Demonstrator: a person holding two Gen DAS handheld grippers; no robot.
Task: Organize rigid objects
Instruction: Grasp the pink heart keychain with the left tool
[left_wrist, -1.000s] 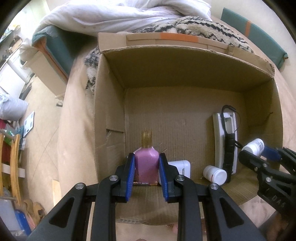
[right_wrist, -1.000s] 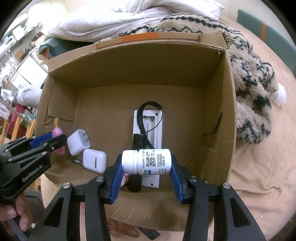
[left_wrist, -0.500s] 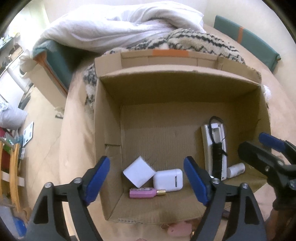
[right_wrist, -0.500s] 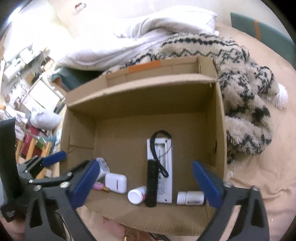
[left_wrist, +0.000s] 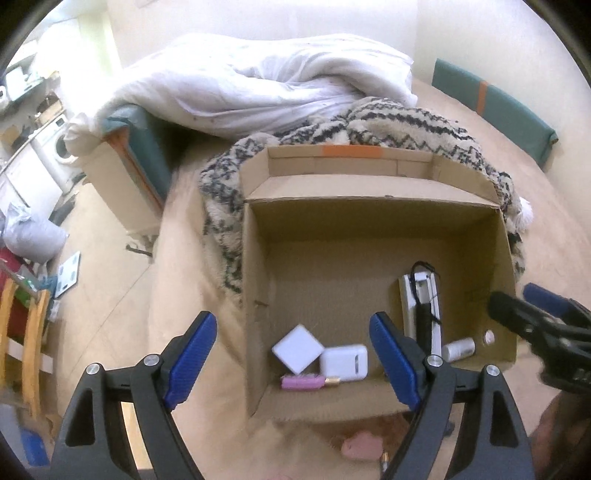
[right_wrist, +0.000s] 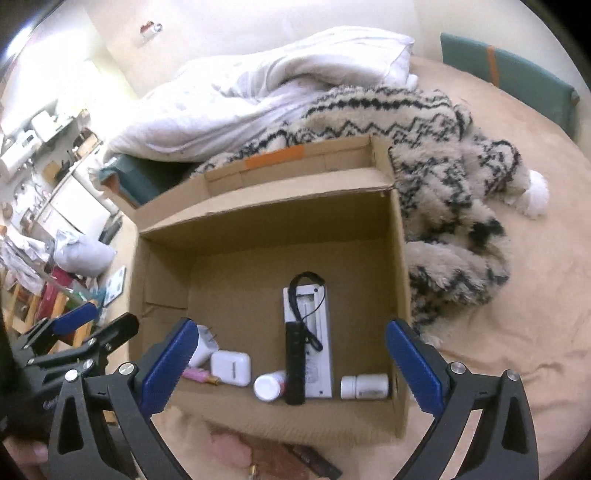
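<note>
An open cardboard box (left_wrist: 255, 258) stands on the bed. On its floor lie a pink bottle (left_wrist: 301, 382) on its side, a white charger cube (left_wrist: 297, 349), a white earbud case (left_wrist: 343, 362), a black remote (right_wrist: 295, 362) across a white remote (right_wrist: 317, 332), and two white pill bottles (right_wrist: 365, 386) (right_wrist: 269, 386). My left gripper (left_wrist: 291, 317) hangs open above the box's near left corner with nothing between its pads. My right gripper (right_wrist: 290, 325) is wide open above the near right part, also holding nothing.
A shaggy striped blanket (right_wrist: 443, 177) wraps the box's far and right sides, and a white duvet (left_wrist: 258, 85) is piled beyond it. A small pink object (left_wrist: 360, 445) lies on the tan sheet in front of the box. The bed's edge and the cluttered floor (left_wrist: 55, 266) are at left.
Both grippers have opened and lifted back from the box. The pink bottle left the left gripper and now lies flat. The pill bottle left the right gripper and now lies on the floor of the box.
</note>
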